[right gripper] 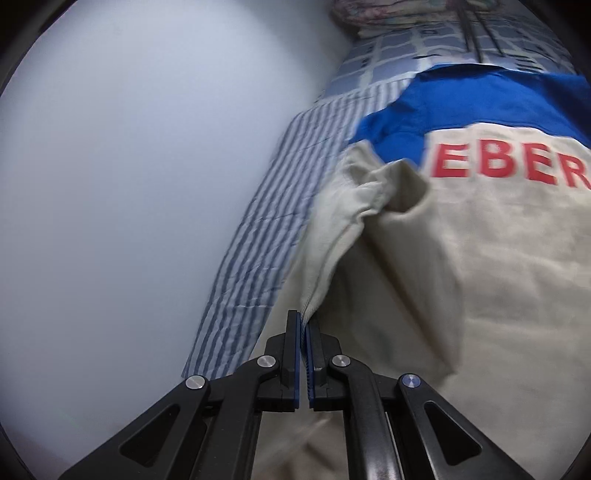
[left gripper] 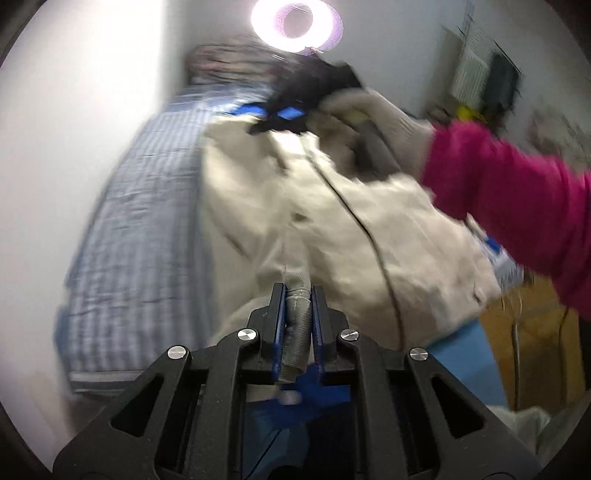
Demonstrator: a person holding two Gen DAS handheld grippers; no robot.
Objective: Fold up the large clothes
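Note:
A large beige jacket (left gripper: 295,206) with a blue upper part lies on a bed. My left gripper (left gripper: 298,291) is shut on a ribbed grey hem or cuff of the jacket. In the left wrist view the right gripper (left gripper: 291,114) is far up the jacket, held by a gloved hand with a pink sleeve. In the right wrist view the jacket (right gripper: 461,258) shows red letters "EBER" and a blue yoke. My right gripper (right gripper: 303,321) is shut on a thin beige edge of the jacket.
A blue-and-white striped sheet (left gripper: 140,229) covers the bed, beside a white wall (right gripper: 129,184) on the left. Folded bedding (left gripper: 229,55) lies at the bed's far end. A ring light (left gripper: 295,22) glows above. A wooden floor (left gripper: 517,332) is on the right.

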